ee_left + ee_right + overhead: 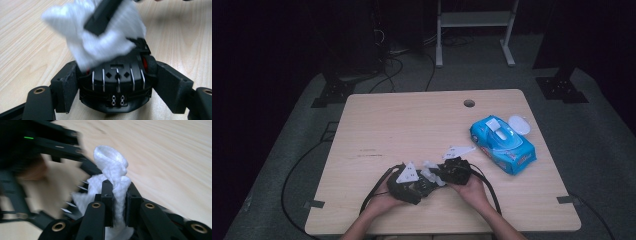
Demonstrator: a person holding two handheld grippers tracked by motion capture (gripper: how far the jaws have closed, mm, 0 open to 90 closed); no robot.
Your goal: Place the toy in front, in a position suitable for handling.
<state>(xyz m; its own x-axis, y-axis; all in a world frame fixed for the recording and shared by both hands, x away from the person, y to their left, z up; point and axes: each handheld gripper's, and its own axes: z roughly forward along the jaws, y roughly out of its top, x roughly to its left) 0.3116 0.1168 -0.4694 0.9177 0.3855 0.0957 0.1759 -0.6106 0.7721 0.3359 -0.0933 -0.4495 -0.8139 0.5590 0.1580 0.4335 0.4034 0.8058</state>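
One black toy car (117, 85) sits clamped between the left gripper (117, 82) fingers, while the right gripper (117, 205) fingers pinch one white wipe (112, 170) shut against its roof, one blue wipe pack (503, 144) (lid flipped open) lying well beyond on the counter (412, 120).

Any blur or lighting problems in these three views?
High view: sharp, dark surroundings, evenly lit table. Left gripper view: white wipe motion-blurred, black toy car crisp. Right gripper view: left side smeared, wipe in the tool fairly sharp.
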